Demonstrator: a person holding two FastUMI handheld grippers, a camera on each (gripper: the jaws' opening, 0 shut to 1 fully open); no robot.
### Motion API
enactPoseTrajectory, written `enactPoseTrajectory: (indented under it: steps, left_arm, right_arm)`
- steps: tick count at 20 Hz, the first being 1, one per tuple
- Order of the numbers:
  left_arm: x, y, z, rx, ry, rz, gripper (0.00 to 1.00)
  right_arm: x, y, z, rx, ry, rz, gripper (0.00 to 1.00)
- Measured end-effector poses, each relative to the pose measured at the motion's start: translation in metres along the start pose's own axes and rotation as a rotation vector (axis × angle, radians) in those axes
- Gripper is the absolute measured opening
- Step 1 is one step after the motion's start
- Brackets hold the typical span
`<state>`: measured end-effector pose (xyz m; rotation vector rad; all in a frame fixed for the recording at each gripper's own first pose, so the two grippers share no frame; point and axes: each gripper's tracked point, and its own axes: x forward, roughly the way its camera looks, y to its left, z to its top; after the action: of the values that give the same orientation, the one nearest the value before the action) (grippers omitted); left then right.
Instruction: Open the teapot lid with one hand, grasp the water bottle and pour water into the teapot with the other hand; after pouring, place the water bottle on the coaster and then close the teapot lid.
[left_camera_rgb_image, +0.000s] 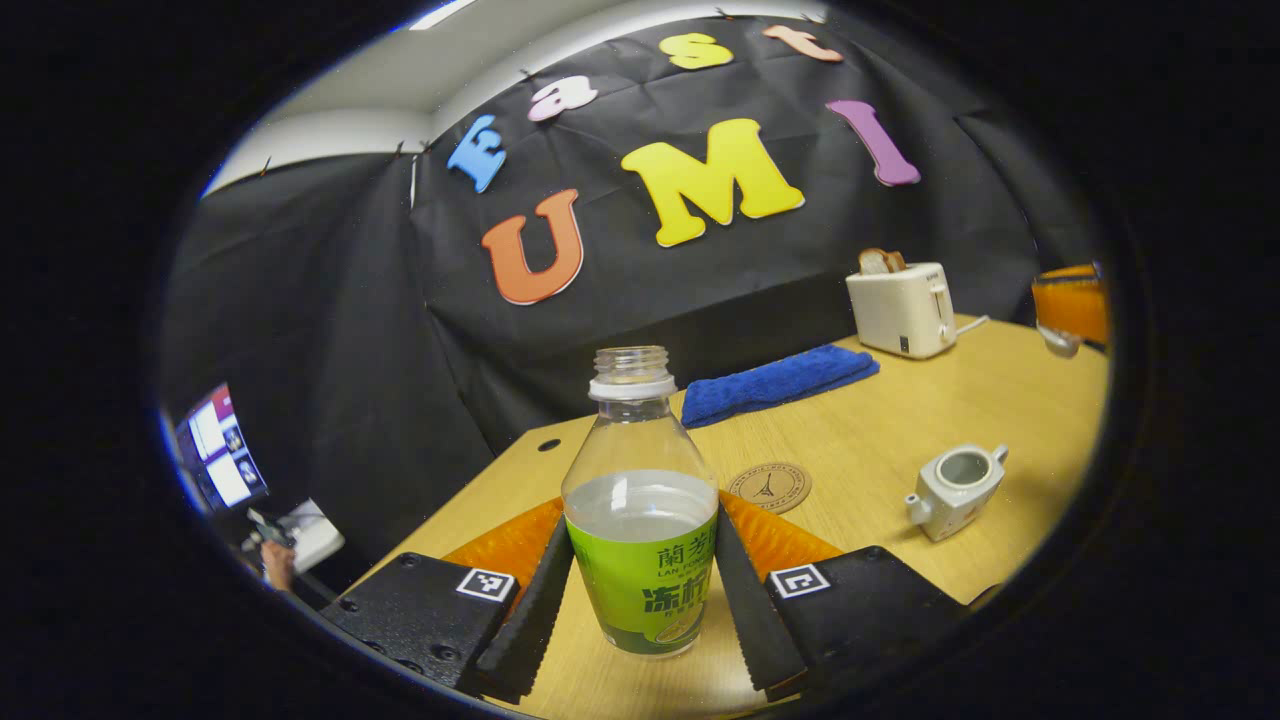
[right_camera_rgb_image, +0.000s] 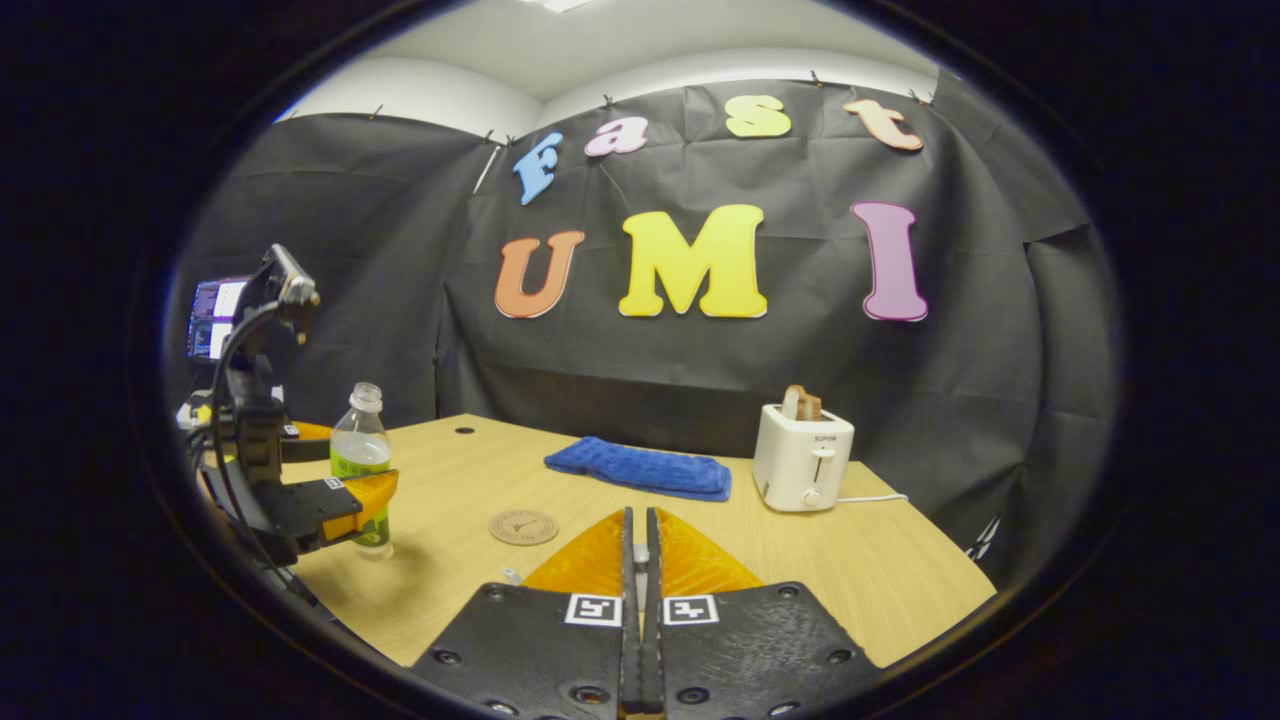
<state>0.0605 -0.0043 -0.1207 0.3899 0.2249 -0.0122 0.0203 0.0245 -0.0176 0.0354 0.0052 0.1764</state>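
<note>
An uncapped water bottle (left_camera_rgb_image: 640, 530) with a green label, about half full, stands on the wooden table (left_camera_rgb_image: 900, 420). My left gripper (left_camera_rgb_image: 640, 520) is shut on it, one finger pressing each side of the label. From the right gripper view the same bottle (right_camera_rgb_image: 360, 455) sits at the table's left end in the left gripper (right_camera_rgb_image: 350, 500). The white teapot (left_camera_rgb_image: 955, 490) stands open, its lid off. My right gripper (right_camera_rgb_image: 637, 515) is shut on a small pale piece, the teapot lid (left_camera_rgb_image: 1058, 342), held up at the right edge above the table.
A round cork coaster (left_camera_rgb_image: 769, 487) (right_camera_rgb_image: 523, 527) lies between bottle and teapot. A folded blue towel (left_camera_rgb_image: 778, 384) (right_camera_rgb_image: 640, 467) and a white toaster (left_camera_rgb_image: 902, 308) (right_camera_rgb_image: 802, 457) with bread in it sit at the back. A monitor (left_camera_rgb_image: 220, 450) glows left of the table.
</note>
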Motion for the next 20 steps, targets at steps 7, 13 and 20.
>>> enactPoseTrajectory:
  steps: [7,13,20]
  left_arm:
    - [-0.001,-0.032,0.014,0.438,-0.018,0.031,0.76]
    - [0.005,-0.049,0.006,0.754,0.005,0.043,0.76]
    - [0.007,-0.064,0.014,0.994,0.03,0.005,0.76]
  right_arm:
    - [-0.003,-0.025,0.008,0.016,-0.006,-0.041,0.01]
    - [-0.011,-0.054,0.02,0.011,-0.042,-0.099,0.01]
    - [-0.021,-0.078,0.029,0.059,-0.067,-0.131,0.0]
